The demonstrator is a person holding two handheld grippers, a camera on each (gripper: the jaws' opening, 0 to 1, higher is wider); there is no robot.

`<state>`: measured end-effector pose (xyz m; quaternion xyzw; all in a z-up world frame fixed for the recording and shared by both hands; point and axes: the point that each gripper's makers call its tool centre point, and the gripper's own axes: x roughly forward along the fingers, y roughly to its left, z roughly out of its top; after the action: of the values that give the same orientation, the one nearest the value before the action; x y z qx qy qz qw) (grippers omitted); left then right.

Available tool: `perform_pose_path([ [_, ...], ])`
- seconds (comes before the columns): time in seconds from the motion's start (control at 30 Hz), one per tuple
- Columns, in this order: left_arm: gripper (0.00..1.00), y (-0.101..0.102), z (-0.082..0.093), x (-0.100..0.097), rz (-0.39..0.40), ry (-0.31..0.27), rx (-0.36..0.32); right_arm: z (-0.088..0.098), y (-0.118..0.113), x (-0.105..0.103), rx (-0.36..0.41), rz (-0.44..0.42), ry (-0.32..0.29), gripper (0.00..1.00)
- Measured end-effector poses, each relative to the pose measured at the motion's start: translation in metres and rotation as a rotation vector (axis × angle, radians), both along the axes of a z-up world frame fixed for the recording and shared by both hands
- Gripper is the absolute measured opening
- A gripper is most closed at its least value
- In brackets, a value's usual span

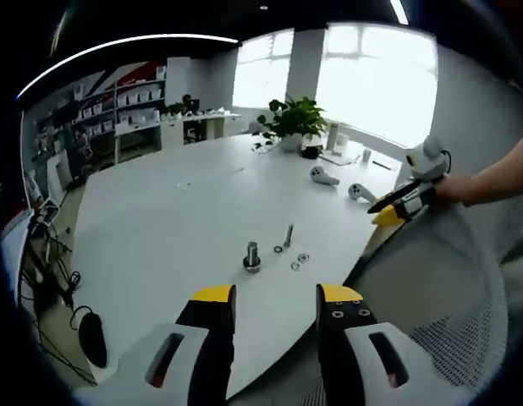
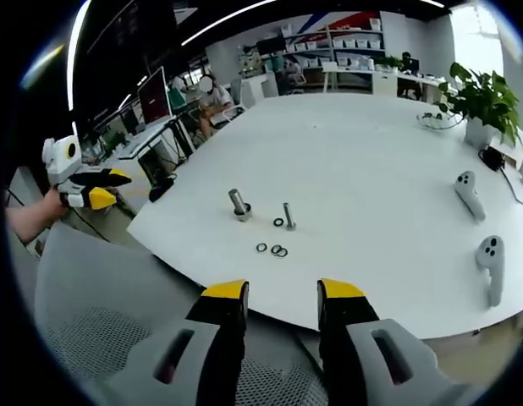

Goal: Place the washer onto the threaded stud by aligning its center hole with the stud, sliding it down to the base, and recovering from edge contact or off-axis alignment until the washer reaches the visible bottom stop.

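Observation:
A threaded stud stands upright on its wide base near the front edge of the white table. A second bolt stands just beside it. Small washers lie flat on the table around both. My left gripper is open and holds nothing, hanging short of the table edge. My right gripper is open too, off the table's edge, with nothing between its jaws. Each gripper appears in the other's view, held by a hand: the right gripper and the left gripper.
A mesh chair back lies below the grippers. Two white controllers and a potted plant sit on the table's far side. Shelves and desks line the back of the room.

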<state>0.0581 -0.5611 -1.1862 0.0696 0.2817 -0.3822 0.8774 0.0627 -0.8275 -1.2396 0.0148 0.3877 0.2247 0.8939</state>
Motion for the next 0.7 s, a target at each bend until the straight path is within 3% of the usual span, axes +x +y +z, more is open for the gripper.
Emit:
perform_pose_path([
  [0.1, 0.35, -0.001, 0.005, -0.008, -0.016, -0.017, -0.016, 0.002, 0.0, 0.001, 0.004, -0.003, -0.01, 0.35],
  [0.23, 0.35, -0.001, 0.018, -0.008, 0.059, -0.017, -0.123, 0.003, -0.001, 0.002, 0.009, -0.015, -0.015, 0.35],
  [0.37, 0.35, -0.002, 0.008, -0.017, 0.042, -0.039, -0.049, 0.002, -0.002, 0.001, -0.001, -0.009, -0.01, 0.35],
  [0.53, 0.34, -0.004, 0.002, -0.027, 0.033, -0.018, -0.032, -0.002, -0.006, -0.001, -0.037, -0.005, 0.004, 0.35],
  [0.6, 0.33, -0.009, 0.016, -0.026, 0.03, -0.058, -0.043, -0.003, -0.005, -0.001, -0.035, -0.004, 0.009, 0.35],
  [0.7, 0.31, -0.015, 0.017, -0.023, 0.041, -0.054, -0.055, -0.003, -0.004, -0.001, -0.042, 0.009, 0.01, 0.35],
])
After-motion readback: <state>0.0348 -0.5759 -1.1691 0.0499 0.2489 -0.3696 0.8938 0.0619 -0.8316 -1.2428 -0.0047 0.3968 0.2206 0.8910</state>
